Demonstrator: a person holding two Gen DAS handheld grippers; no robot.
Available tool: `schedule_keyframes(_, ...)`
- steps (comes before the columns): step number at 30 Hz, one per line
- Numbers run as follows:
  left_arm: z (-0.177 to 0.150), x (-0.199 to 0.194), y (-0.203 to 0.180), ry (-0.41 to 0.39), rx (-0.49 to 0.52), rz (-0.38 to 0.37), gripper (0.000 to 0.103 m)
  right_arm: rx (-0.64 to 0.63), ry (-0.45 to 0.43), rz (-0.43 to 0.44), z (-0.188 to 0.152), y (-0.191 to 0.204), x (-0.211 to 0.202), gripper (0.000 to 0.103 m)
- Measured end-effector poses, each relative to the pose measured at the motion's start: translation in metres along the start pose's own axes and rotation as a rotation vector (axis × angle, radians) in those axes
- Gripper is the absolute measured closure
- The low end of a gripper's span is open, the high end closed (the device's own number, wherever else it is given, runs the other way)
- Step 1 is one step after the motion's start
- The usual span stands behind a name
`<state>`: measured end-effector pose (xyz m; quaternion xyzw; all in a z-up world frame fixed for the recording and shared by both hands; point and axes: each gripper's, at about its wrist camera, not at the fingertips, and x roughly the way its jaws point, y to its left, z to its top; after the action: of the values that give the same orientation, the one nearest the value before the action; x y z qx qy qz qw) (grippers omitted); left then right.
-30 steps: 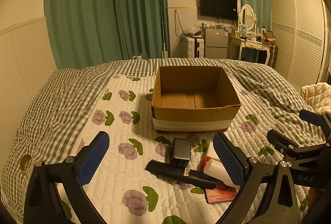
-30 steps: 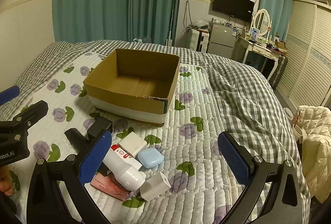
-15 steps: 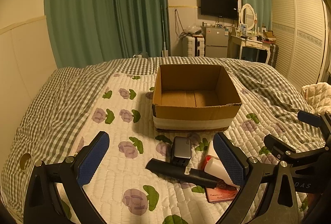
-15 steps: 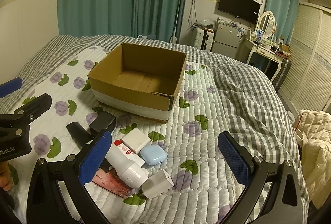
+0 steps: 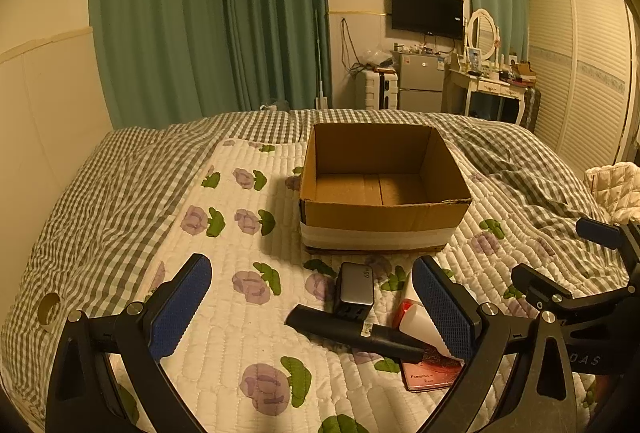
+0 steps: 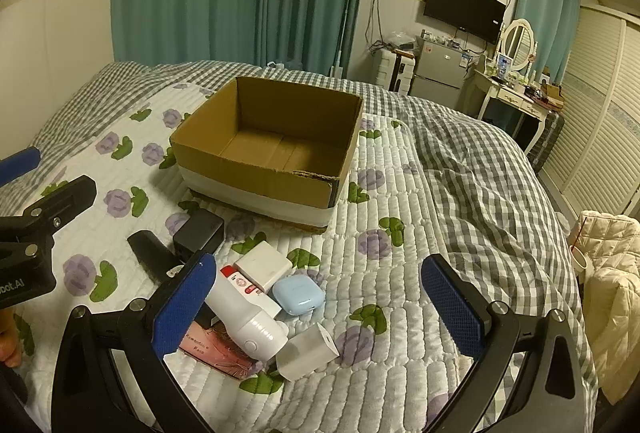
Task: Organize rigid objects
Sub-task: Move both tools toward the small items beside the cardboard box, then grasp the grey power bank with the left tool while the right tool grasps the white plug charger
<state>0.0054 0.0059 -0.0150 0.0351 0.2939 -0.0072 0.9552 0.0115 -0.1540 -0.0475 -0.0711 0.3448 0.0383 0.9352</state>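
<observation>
An empty cardboard box point(image 5: 380, 221) point(image 6: 256, 189) stands on the bed. In front of it lies a cluster: a black power adapter point(image 5: 354, 289) point(image 6: 199, 233), a long black bar point(image 5: 352, 333) point(image 6: 150, 255), a white bottle with red label point(image 6: 248, 317) point(image 5: 420, 325), a white square box point(image 6: 263, 263), a blue earbud case point(image 6: 298, 293), a white charger cube point(image 6: 308, 351) and a pink booklet point(image 6: 218, 349) point(image 5: 432, 373). My left gripper point(image 5: 312, 307) is open above the cluster. My right gripper point(image 6: 320, 307) is open and empty above it too.
The bed has a white flowered quilt point(image 5: 224, 317) over a grey checked cover point(image 6: 480, 169). A cream jacket point(image 6: 612, 273) lies at the right edge. A fridge, dresser and wardrobe stand far behind.
Both grippers have lifted slightly, so the box and cluster sit lower in both views. Nothing was grasped.
</observation>
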Motion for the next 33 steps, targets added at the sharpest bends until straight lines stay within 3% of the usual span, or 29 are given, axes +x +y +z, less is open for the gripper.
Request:
schedule_keyframes(6, 0.000, 0.001, 0.003, 0.001, -0.005, -0.002, 0.001, -0.017, 0.014, 0.004, 0.000, 0.003, 0.003, 0.000)
schedule_keyframes(13, -0.006, 0.015, 0.011, 0.042, -0.026, 0.007, 0.001, -0.035, 0.086, 0.093, -0.008, 0.003, 0.031, 0.002)
schedule_keyframes(22, -0.022, 0.046, 0.012, 0.134, -0.017, 0.016, 0.001, -0.119, 0.297, 0.228, -0.034, 0.029, 0.085, 0.019)
schedule_keyframes(24, -0.026, 0.051, 0.011, 0.151, -0.009, 0.013, 0.001, -0.142, 0.322, 0.241, -0.038, 0.035, 0.091, 0.031)
schedule_keyframes(27, -0.031, 0.058, 0.007, 0.175, 0.005, 0.015, 0.001, -0.176, 0.359, 0.234, -0.048, 0.044, 0.101, 0.045)
schedule_keyframes(30, -0.036, 0.063, 0.003, 0.197, 0.023, 0.016, 0.001, -0.187, 0.381, 0.196, -0.056, 0.045, 0.108, 0.049)
schedule_keyframes(33, -0.040, 0.065, -0.002, 0.216, 0.049, 0.023, 0.001, -0.181, 0.347, 0.185, -0.056, 0.042, 0.100, 0.052)
